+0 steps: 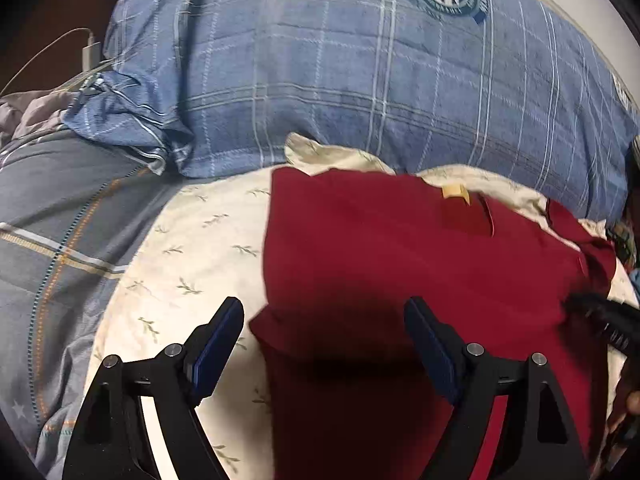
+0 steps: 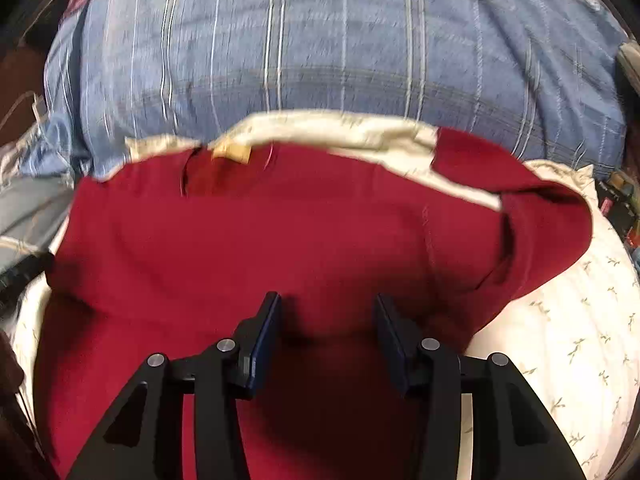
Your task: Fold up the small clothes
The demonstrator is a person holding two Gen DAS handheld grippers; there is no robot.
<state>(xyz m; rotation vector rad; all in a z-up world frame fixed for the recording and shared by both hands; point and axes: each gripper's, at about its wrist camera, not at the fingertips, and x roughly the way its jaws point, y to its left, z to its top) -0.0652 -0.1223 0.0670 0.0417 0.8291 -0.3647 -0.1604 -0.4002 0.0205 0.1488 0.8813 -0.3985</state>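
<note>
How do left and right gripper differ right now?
Left gripper gapes wide, one finger over the cream sheet, one over the red shirt. Right gripper stands narrower, both fingers over the shirt. Both are open and hold nothing.

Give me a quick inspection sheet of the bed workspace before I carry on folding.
Surface: cream leaf-print sheet, mostly flat.
Job's things: red shirt spread out, tan neck label showing, right sleeve unfolded.
Clutter: blue plaid pillow behind the shirt; grey quilt at left.
Grippers: left gripper open, empty; right gripper open over the shirt, gripping nothing.
Cables: white charger and cord, far left.
Surroundings: dark, unclear.
</note>
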